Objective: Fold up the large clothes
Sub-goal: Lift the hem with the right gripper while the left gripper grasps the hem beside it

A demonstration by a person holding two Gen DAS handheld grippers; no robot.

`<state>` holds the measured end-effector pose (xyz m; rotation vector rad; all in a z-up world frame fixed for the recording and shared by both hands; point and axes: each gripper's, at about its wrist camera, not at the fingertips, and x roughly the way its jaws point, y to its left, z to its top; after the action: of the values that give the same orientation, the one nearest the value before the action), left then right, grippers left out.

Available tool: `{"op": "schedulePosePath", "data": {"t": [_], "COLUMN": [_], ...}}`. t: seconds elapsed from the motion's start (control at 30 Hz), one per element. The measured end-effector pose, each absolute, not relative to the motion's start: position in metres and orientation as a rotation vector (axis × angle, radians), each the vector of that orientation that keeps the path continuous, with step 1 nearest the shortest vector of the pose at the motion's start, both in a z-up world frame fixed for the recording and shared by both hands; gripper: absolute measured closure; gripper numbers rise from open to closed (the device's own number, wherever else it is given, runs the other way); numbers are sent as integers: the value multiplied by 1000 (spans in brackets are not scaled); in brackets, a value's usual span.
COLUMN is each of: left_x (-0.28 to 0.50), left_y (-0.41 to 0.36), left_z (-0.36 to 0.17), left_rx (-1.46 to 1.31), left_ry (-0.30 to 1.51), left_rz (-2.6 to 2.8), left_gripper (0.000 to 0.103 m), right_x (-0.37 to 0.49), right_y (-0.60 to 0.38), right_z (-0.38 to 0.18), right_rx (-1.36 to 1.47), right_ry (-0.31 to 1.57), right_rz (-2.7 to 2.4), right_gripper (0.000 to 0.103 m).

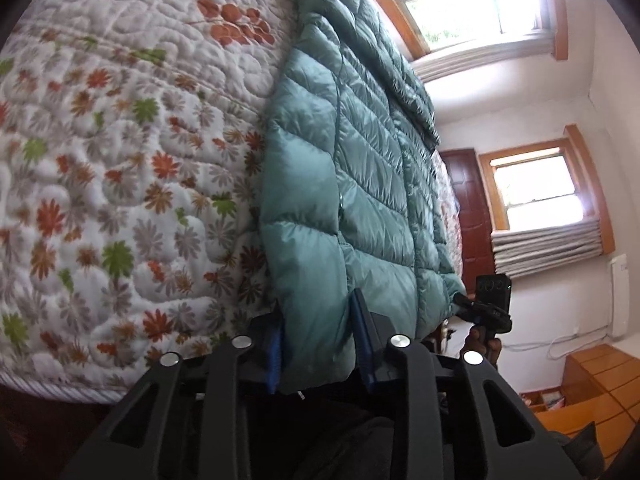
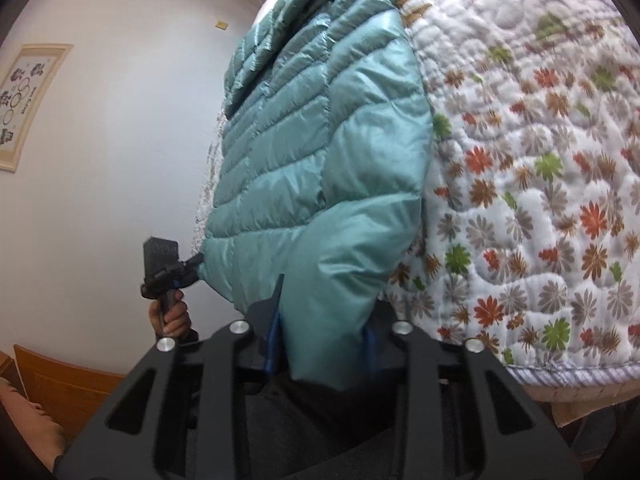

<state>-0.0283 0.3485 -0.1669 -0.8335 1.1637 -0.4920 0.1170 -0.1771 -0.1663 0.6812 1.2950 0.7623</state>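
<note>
A teal quilted puffer jacket (image 1: 360, 160) lies spread flat on a floral quilted bedspread (image 1: 120, 160). My left gripper (image 1: 318, 304) is shut on one corner of the jacket's near hem, and puffy fabric fills the gap between its blue pads. Across the hem, my right gripper (image 1: 460, 300), held by a hand, pinches the other corner. In the right wrist view the jacket (image 2: 320, 140) runs away over the bedspread (image 2: 540, 160). There my right gripper (image 2: 324, 312) is shut on its hem corner, and its right finger is mostly hidden. My left gripper (image 2: 196, 266) grips the far corner.
The bed's near edge (image 2: 560, 372) runs just beside the grippers. Two windows (image 1: 536, 188) with wood frames and a dark red door (image 1: 468, 208) stand beyond the bed. A wooden dresser (image 1: 600, 380) sits low at the right. A framed picture (image 2: 24, 104) hangs on the white wall.
</note>
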Motion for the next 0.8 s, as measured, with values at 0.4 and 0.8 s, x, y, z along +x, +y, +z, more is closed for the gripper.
{"op": "schedulePosePath", "data": {"t": [0.4, 0.8], "left_x": [-27, -9], "left_y": [347, 337], "left_z": [-184, -155], "left_rx": [-884, -888], "left_ry": [1157, 1098], "left_rz": [-511, -557], "left_gripper": [61, 91], "right_x": [121, 112], "right_y": [-174, -179], "right_z": [-171, -147], "right_rx": [704, 727], "right_ry": [1305, 1189], "right_rz": [728, 745], "right_gripper": [59, 91]}}
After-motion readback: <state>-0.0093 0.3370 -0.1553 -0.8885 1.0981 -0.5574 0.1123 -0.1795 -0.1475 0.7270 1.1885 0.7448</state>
